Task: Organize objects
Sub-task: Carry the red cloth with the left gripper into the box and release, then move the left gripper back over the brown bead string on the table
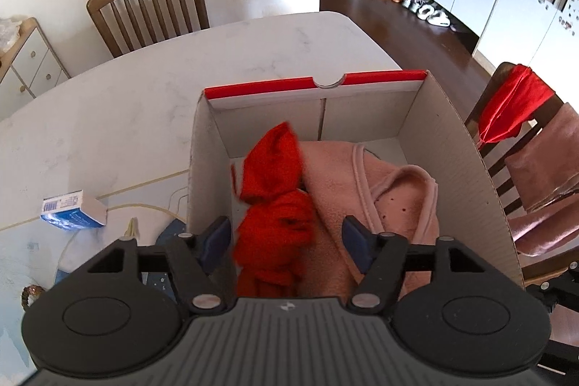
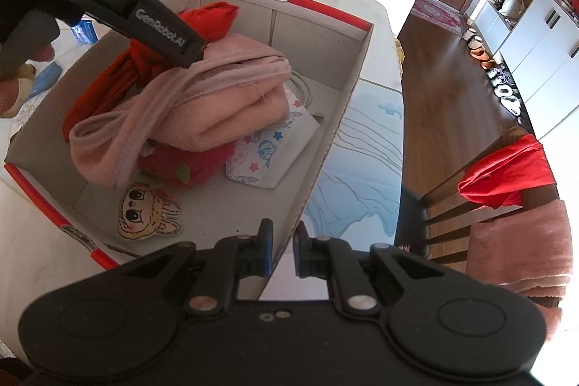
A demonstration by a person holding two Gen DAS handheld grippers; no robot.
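Left gripper [image 1: 287, 237]: above the box, tilted down into it; fingers spread apart, the red cloth between them but touched by neither pad.
Right gripper [image 2: 282, 252]: fingers [image 2: 266, 250] nearly together, pinched on the box's near wall at its rim.
Cardboard box [image 1: 466, 165]: open, red-trimmed, standing on the white marble table [image 1: 126, 96] near its right edge.
Red cloth [image 1: 275, 190]: crumpled, lying at the box's left side against the pink fleece.
Pink fleece garment [image 2: 224, 89]: folded, in the box's middle, on top of a red plush [image 2: 188, 165].
Patterned pouch [image 2: 275, 147]: beside the fleece, toward the box's right wall.
Cartoon-face patch [image 2: 146, 214]: flat on the box floor at the near corner.
Blue carton [image 1: 74, 208]: on the table, left of the box.
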